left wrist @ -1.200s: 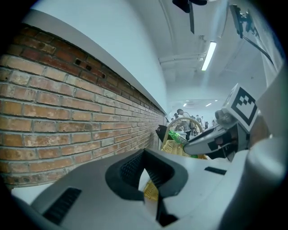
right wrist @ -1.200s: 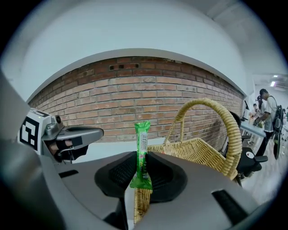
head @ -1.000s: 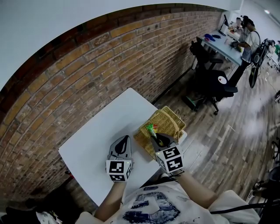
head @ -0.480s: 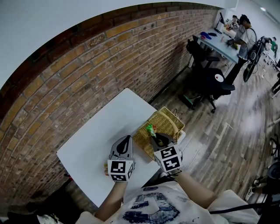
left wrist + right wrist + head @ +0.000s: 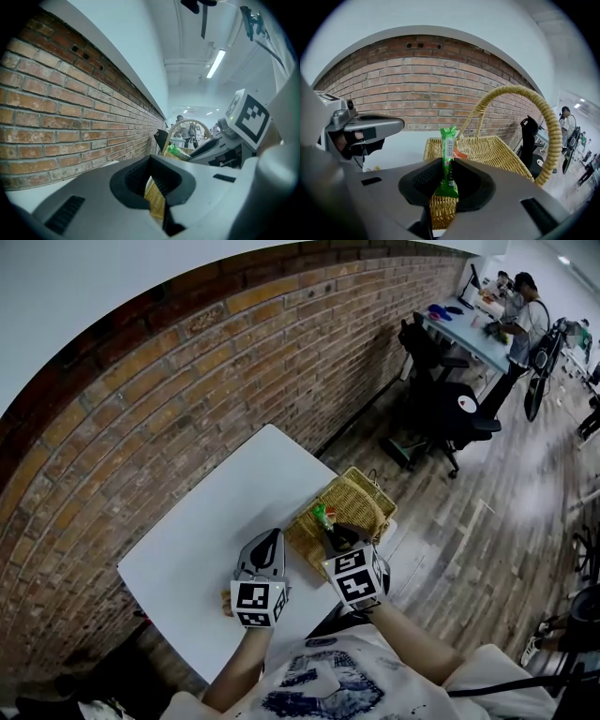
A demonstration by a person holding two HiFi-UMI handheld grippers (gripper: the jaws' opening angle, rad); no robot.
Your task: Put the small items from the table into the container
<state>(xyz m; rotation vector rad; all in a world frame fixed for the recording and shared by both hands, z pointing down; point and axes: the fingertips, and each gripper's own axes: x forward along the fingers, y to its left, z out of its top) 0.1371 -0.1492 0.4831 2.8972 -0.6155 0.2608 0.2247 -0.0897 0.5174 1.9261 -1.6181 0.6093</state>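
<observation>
Green packet (image 5: pixel 448 159) stands pinched between the fingers (image 5: pixel 426 180) of the right gripper (image 5: pixel 449 180), its long axis upright and its free end pointing up, at the near edge of the wicker basket (image 5: pixel 501 152). This looks like the drop-off step: next, reach further over the basket, then release. The left gripper (image 5: pixel 152 185), its fingers closed on nothing, hovers over the table (image 5: pixel 206 531).

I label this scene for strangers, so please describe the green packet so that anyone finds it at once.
Find the white table by the brick wall, then the wicker basket at its right edge. Over the basket's near rim, the right gripper pinches a slim green packet upright, the only green thing there.
</observation>
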